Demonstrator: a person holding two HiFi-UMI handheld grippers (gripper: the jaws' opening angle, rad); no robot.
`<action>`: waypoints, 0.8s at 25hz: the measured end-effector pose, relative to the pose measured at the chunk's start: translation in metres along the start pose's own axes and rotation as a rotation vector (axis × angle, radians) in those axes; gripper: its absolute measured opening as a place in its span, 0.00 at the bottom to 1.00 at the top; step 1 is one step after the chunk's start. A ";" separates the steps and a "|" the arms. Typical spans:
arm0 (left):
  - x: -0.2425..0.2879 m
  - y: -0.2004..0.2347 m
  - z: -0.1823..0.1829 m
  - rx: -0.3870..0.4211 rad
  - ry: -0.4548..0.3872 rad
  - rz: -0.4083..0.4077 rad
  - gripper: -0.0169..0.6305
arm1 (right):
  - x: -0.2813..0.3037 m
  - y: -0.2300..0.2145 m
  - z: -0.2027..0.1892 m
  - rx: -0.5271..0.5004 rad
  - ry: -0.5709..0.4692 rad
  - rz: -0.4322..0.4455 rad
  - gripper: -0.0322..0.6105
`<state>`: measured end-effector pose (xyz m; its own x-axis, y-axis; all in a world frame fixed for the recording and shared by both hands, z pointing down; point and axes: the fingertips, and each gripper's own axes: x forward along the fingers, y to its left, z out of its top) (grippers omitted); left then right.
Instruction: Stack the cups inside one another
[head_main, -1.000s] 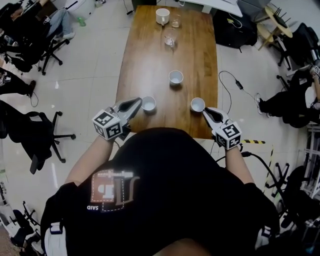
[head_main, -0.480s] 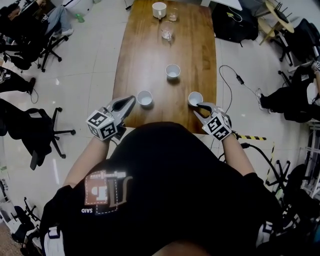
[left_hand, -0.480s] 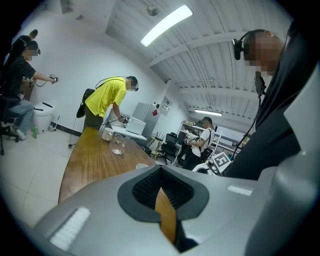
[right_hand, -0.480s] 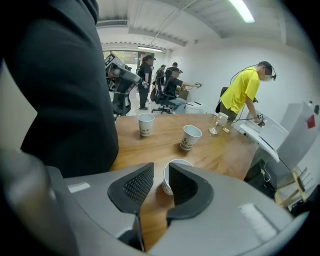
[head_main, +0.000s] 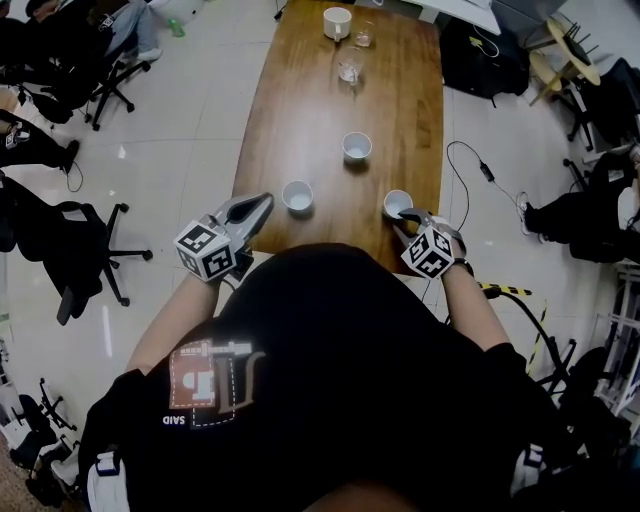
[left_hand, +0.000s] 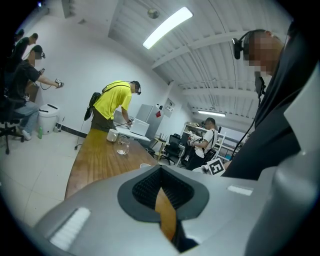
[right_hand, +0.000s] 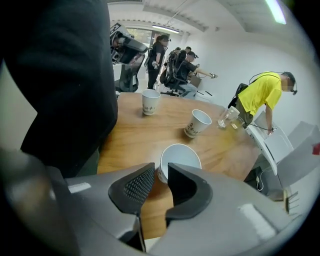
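Three white paper cups stand upright and apart on the wooden table: a far one, a near left one and a near right one. My right gripper points steeply down at the near right cup. Its jaws straddle the cup's near rim, one inside and one outside, and are closing, with a gap still showing. My left gripper hovers at the table's near left edge, left of the near left cup, shut and with nothing in it.
A white mug and two clear glasses stand at the table's far end. Office chairs and seated people stand on the left, cables and bags on the right. A person in yellow leans over the far end.
My right gripper has rolled and dropped onto the near right cup, its jaws now over the rim. The left gripper has hardly moved.
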<state>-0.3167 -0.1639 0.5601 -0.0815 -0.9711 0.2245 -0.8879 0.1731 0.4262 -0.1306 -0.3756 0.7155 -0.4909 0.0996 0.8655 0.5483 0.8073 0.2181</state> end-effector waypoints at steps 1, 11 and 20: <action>-0.001 0.001 0.000 -0.002 0.000 0.004 0.03 | 0.002 0.000 -0.001 -0.011 0.012 0.000 0.19; -0.007 0.005 -0.002 -0.014 -0.010 0.018 0.03 | 0.011 0.000 0.001 -0.068 0.046 0.009 0.09; -0.013 0.007 -0.003 -0.014 -0.044 0.028 0.03 | -0.031 -0.014 0.076 -0.042 -0.123 0.032 0.09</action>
<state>-0.3200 -0.1492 0.5625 -0.1269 -0.9720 0.1978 -0.8785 0.2027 0.4326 -0.1749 -0.3459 0.6511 -0.5503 0.1980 0.8112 0.5921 0.7775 0.2119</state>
